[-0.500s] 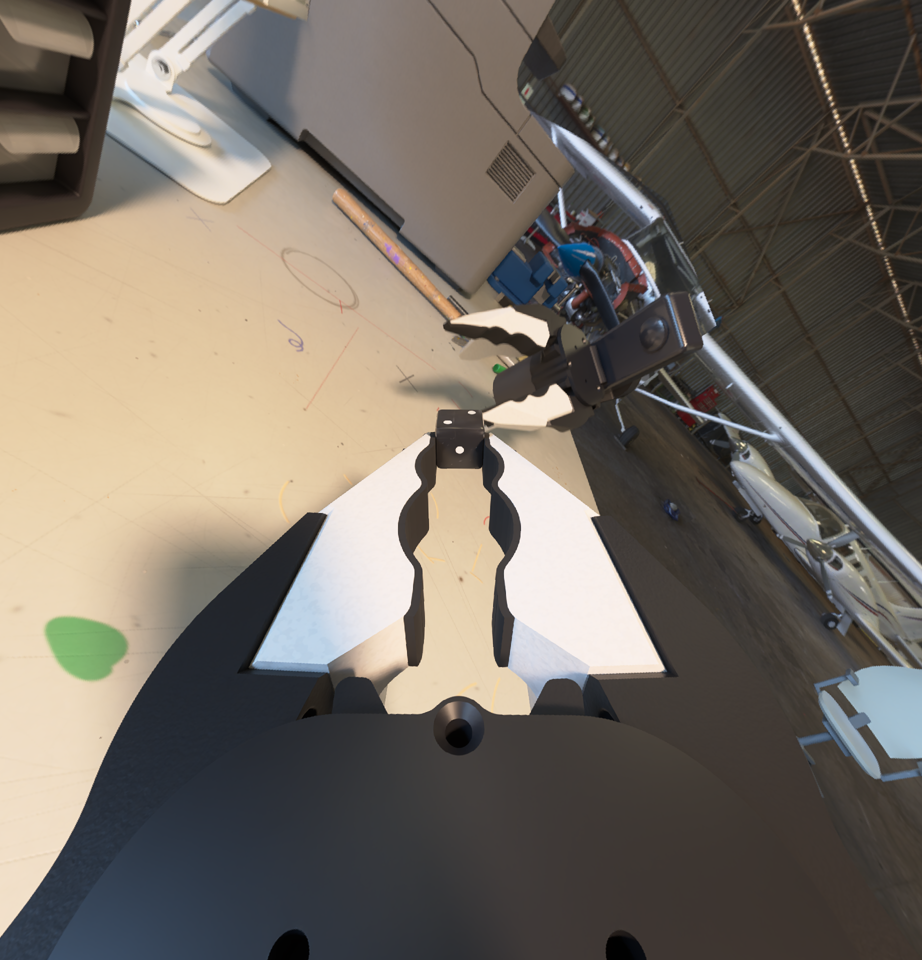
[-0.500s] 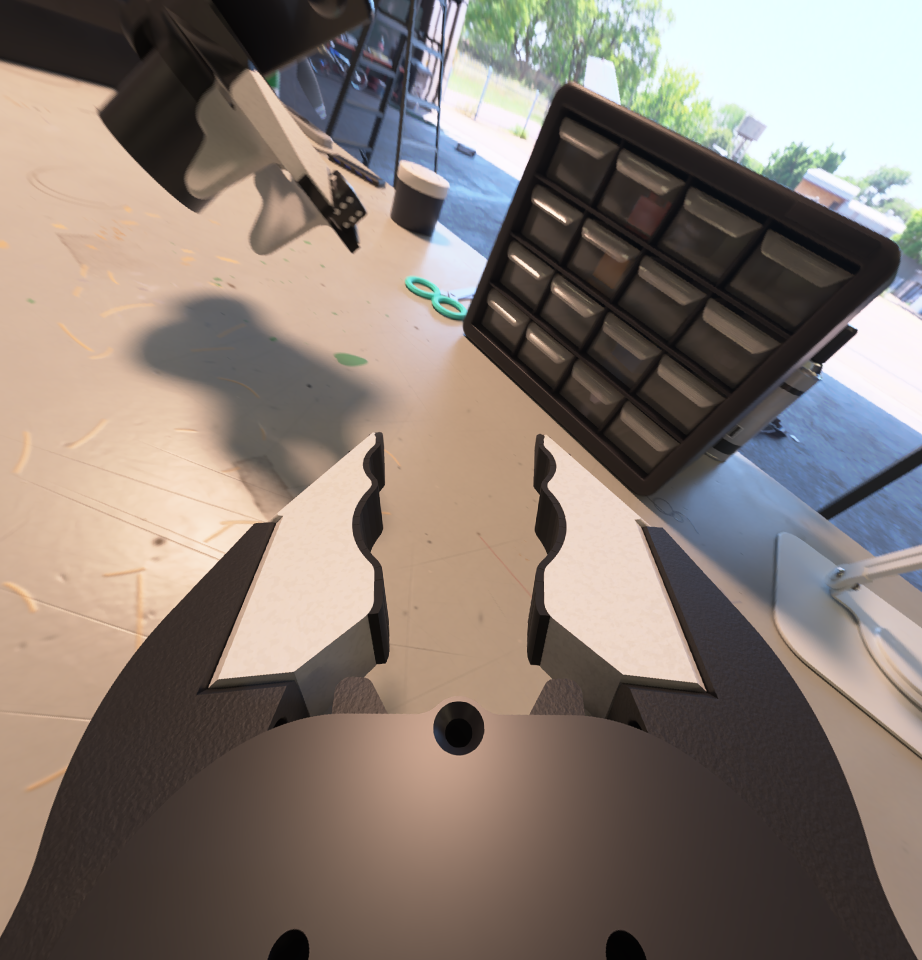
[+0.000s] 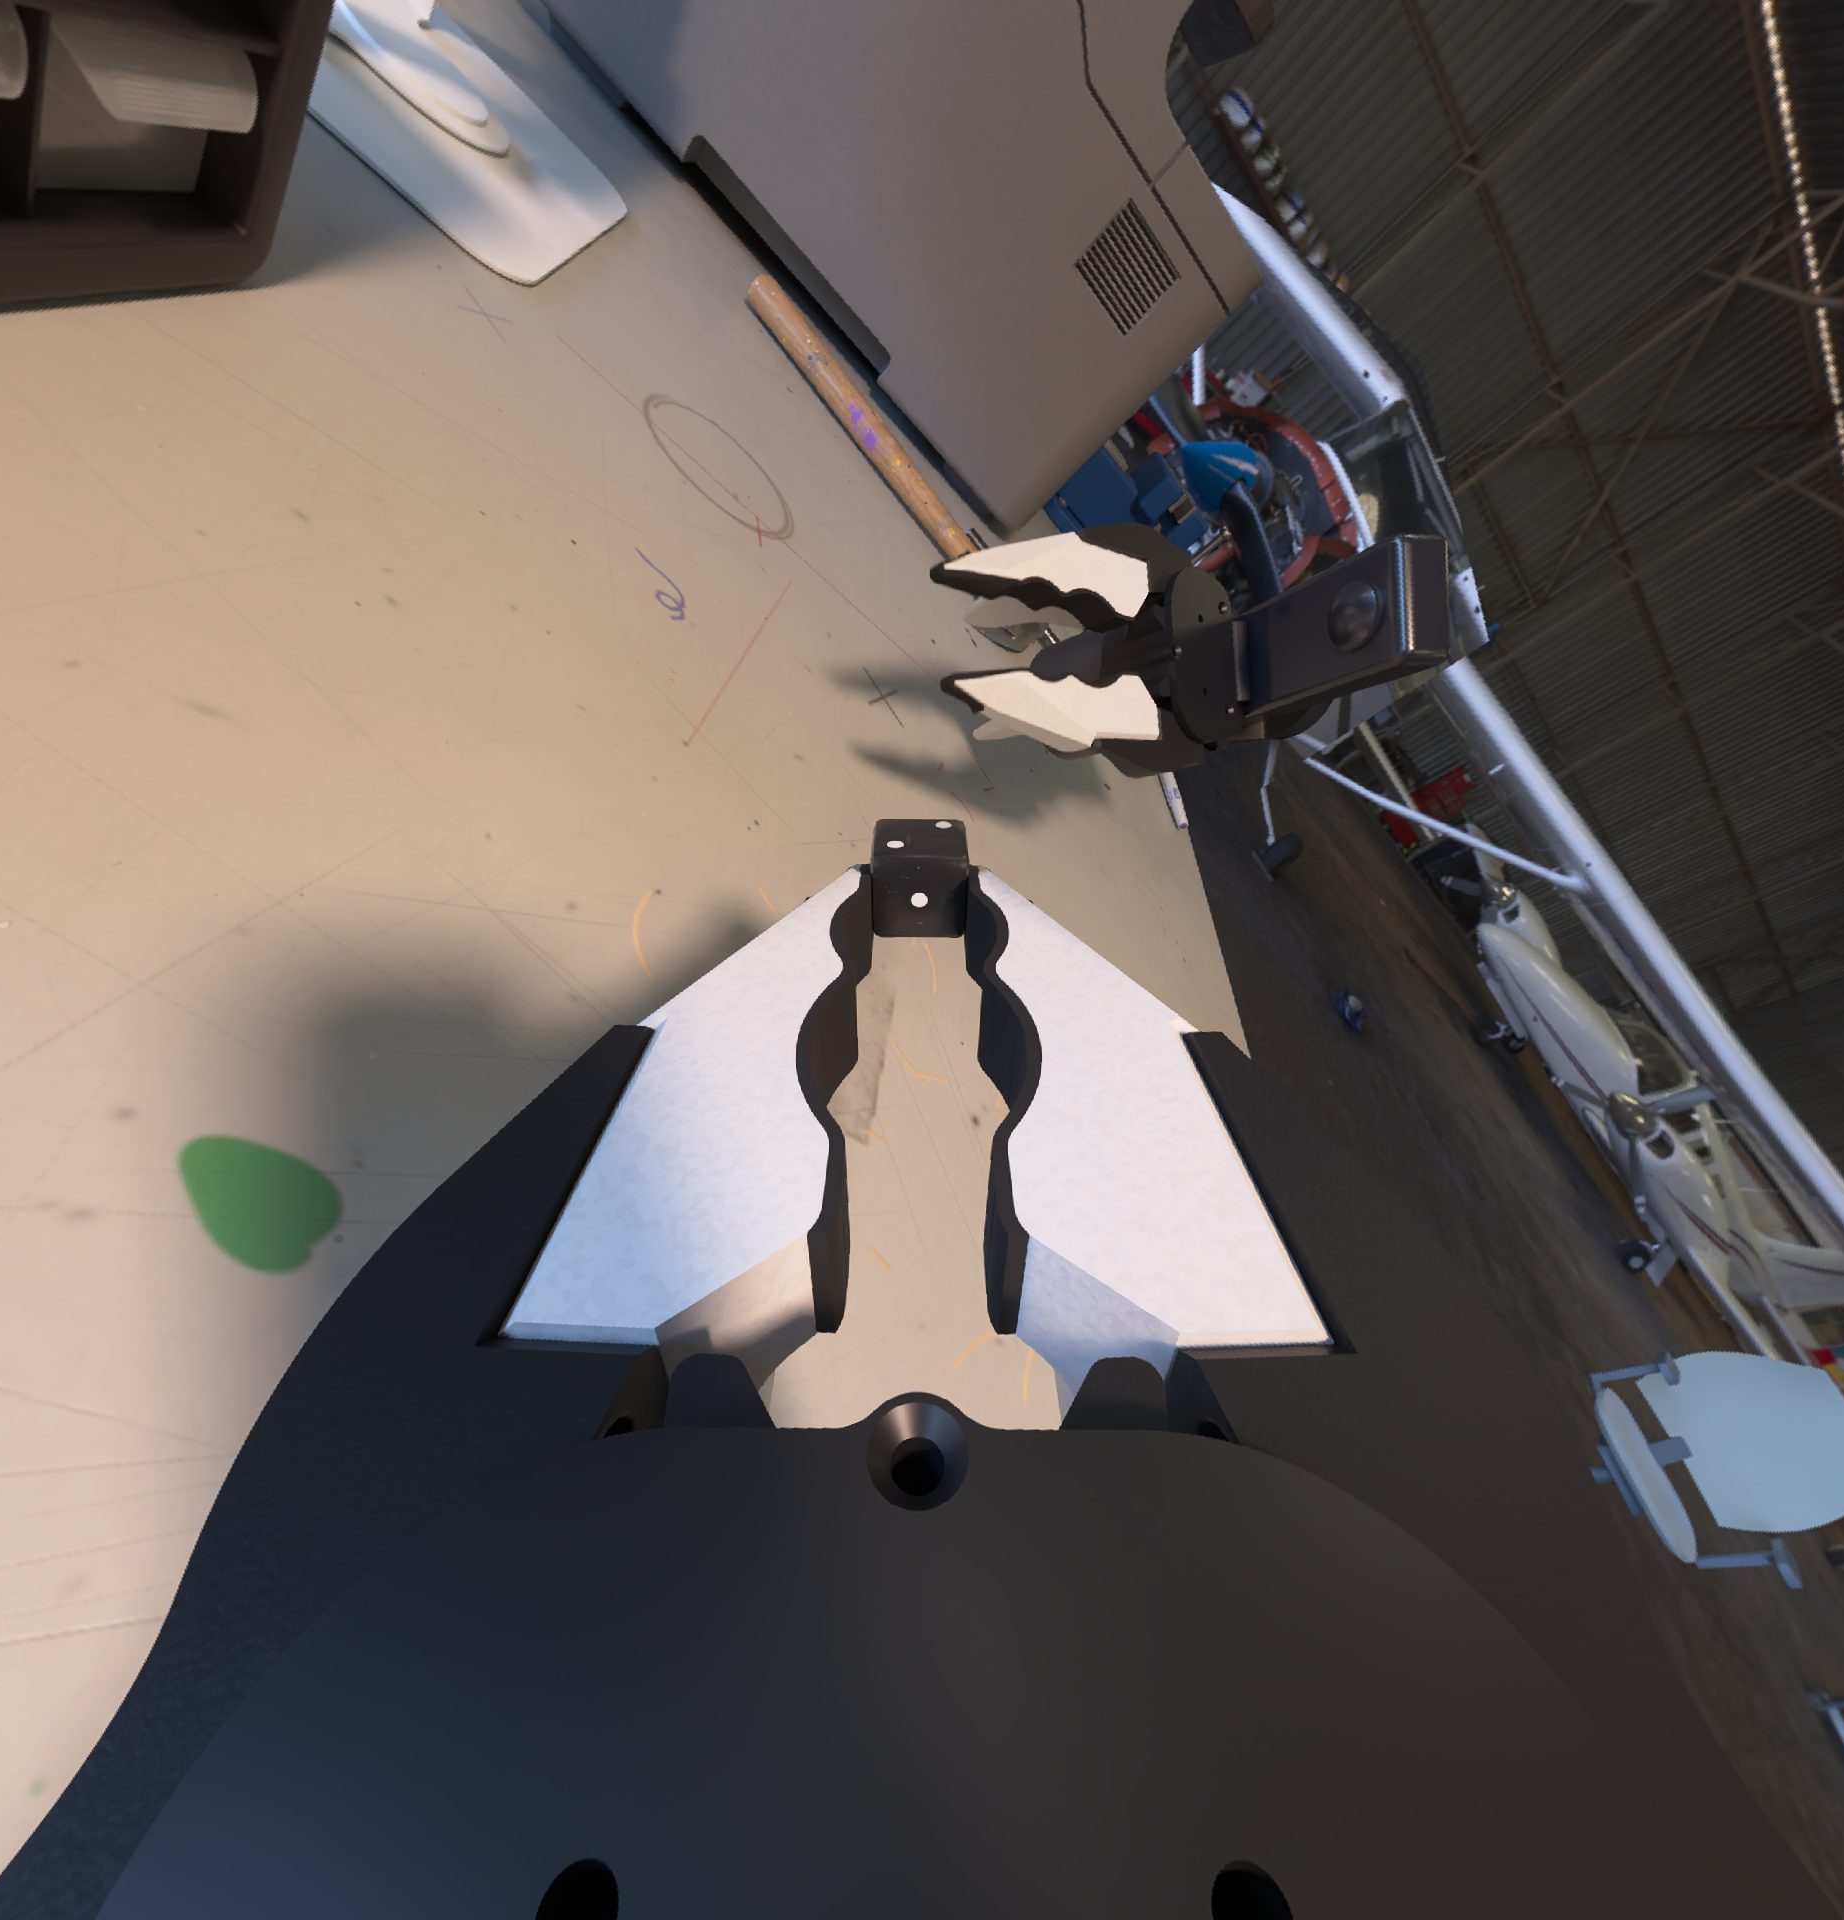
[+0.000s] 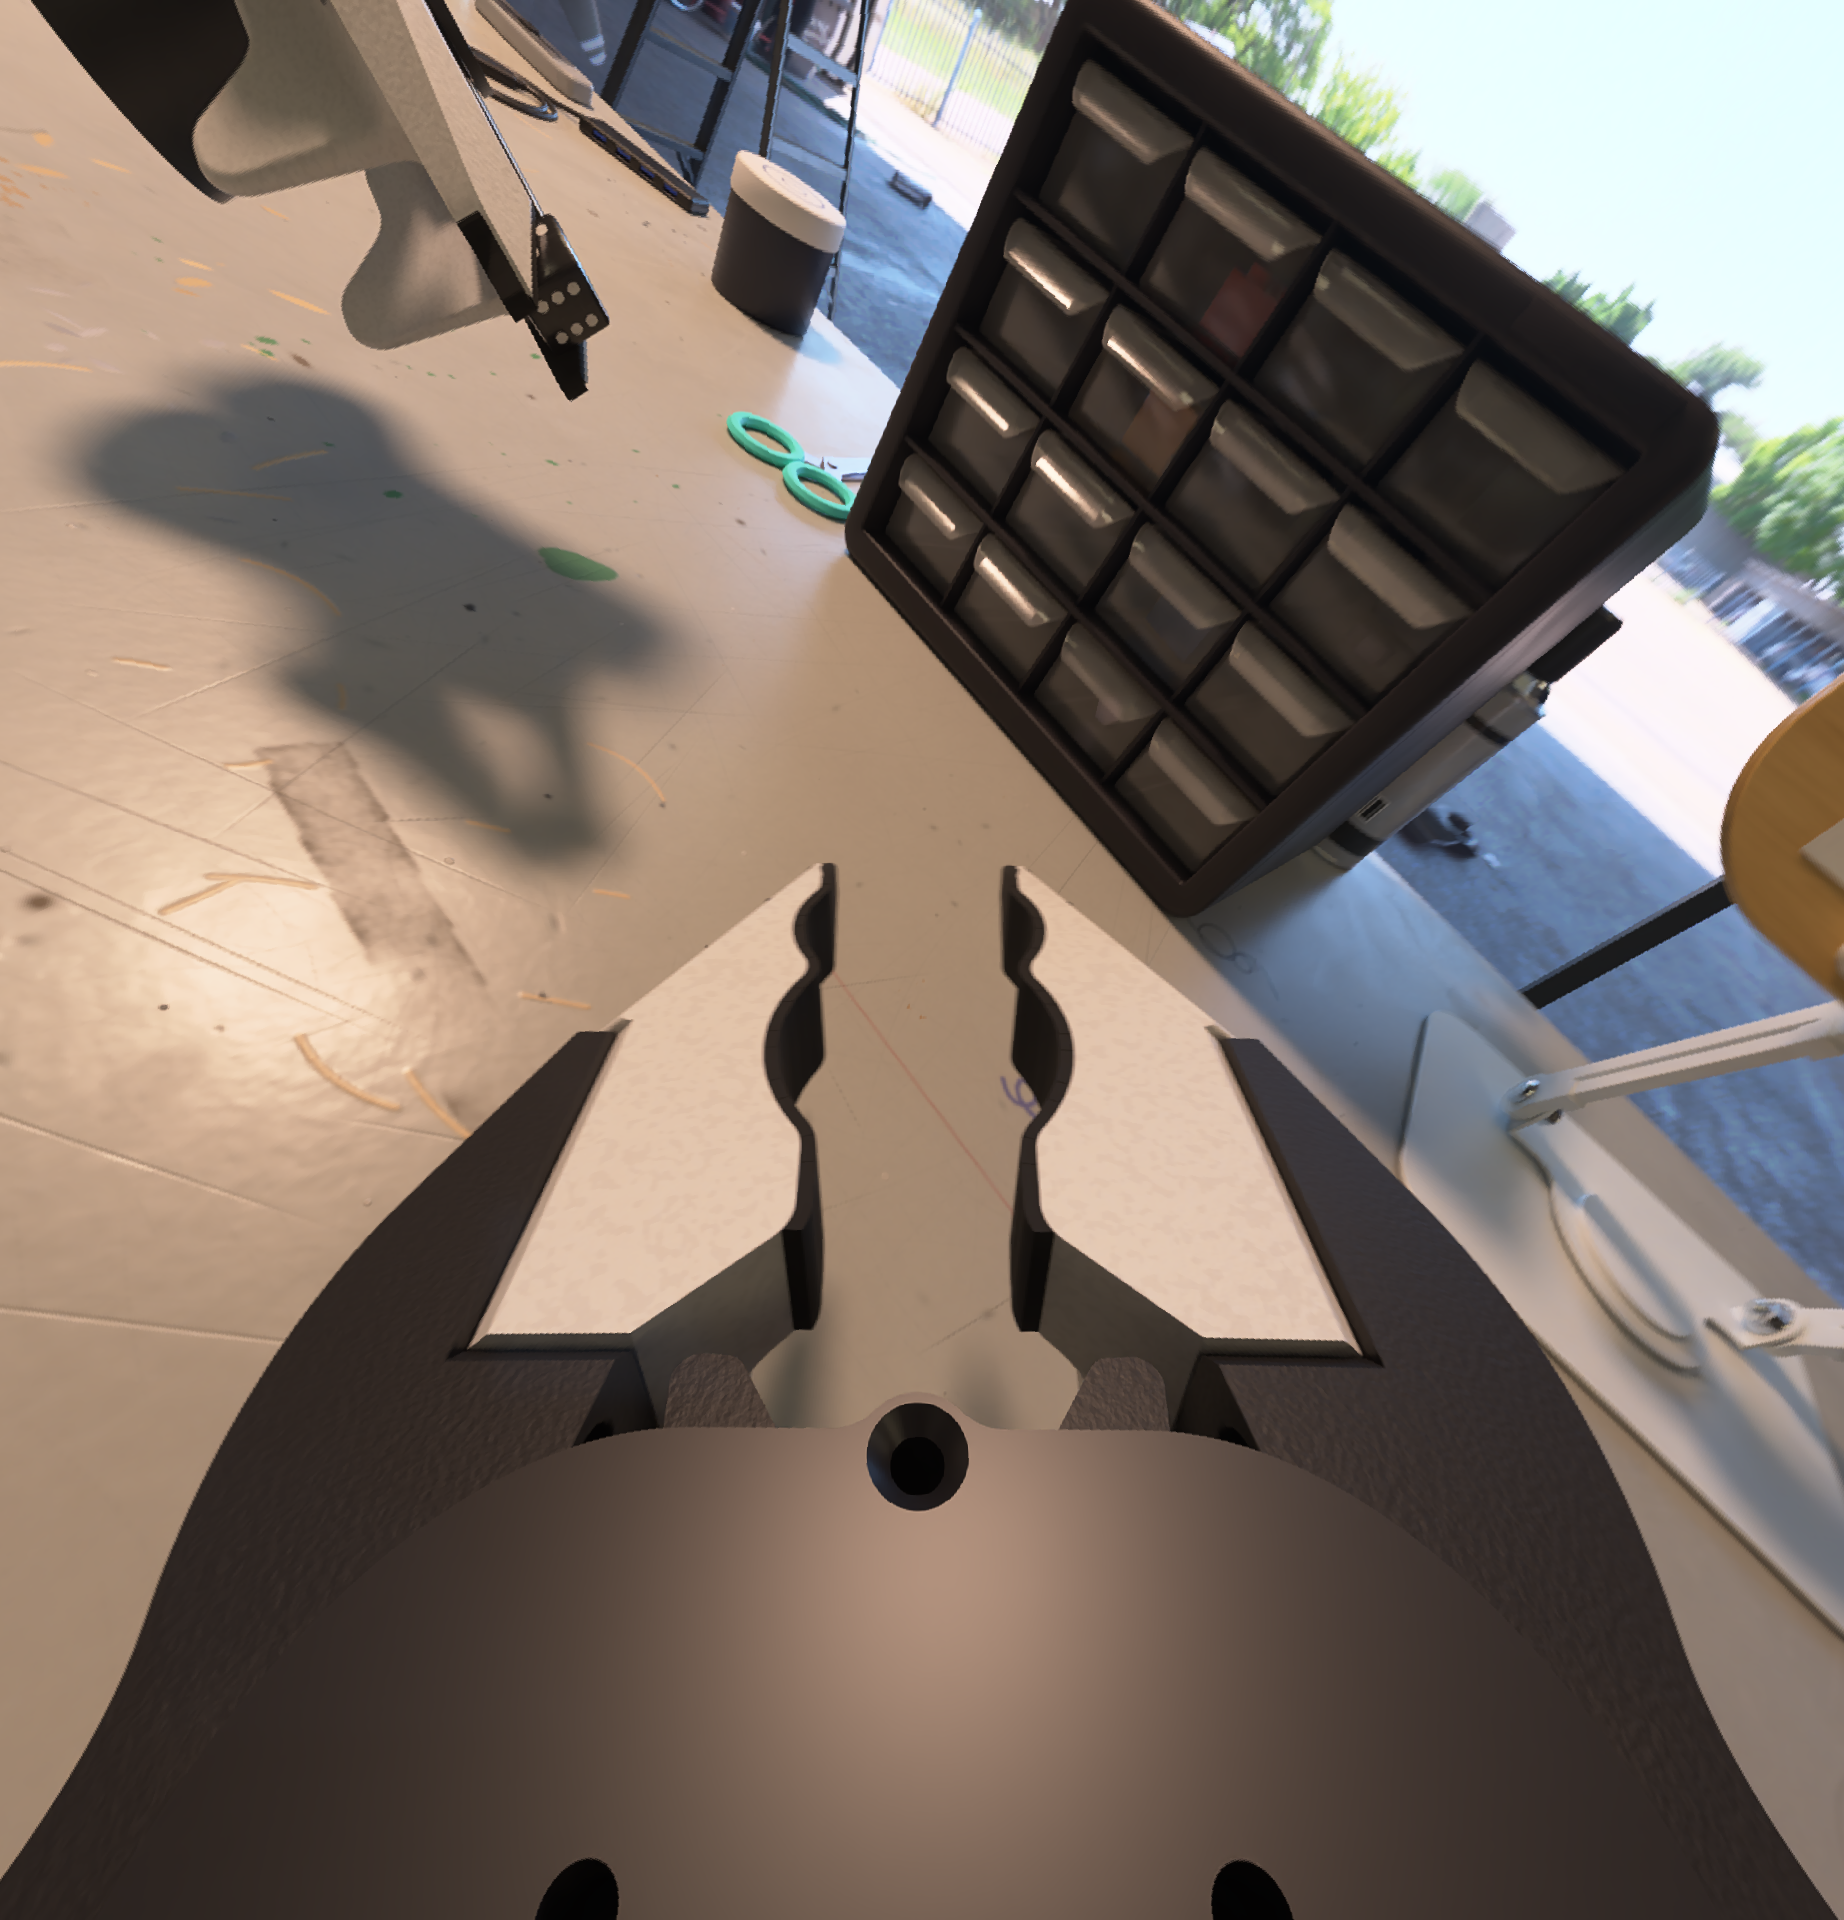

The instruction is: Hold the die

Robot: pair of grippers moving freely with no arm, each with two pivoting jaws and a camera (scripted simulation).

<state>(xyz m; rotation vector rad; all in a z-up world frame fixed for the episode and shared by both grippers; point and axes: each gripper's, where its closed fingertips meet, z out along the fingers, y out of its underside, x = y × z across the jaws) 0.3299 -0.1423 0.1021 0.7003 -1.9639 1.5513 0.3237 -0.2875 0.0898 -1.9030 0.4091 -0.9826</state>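
A small black die with white pips [image 3: 920, 878] sits clamped between the tips of my left gripper [image 3: 920, 883], held above the beige table. In the right wrist view the same die [image 4: 568, 312] shows at the tip of the left gripper's fingers [image 4: 430, 208] at the upper left, clear of the table, with its shadow below. My right gripper [image 4: 918, 883] is open and empty, low over the table. It also shows in the left wrist view [image 3: 959, 634], beyond and to the right of the die, jaws apart.
A black drawer cabinet [image 4: 1261, 447] stands ahead of the right gripper, green-handled scissors [image 4: 793, 468] and a dark cup [image 4: 778, 244] to its left. A lamp base [image 4: 1624, 1299] lies at right. A grey printer [image 3: 949, 208] and a wooden stick [image 3: 856, 416] lie near the table's edge.
The right gripper has moved farther from the die and sideways. Its jaws have narrowed a little but stay open. The left gripper keeps the die, a little higher.
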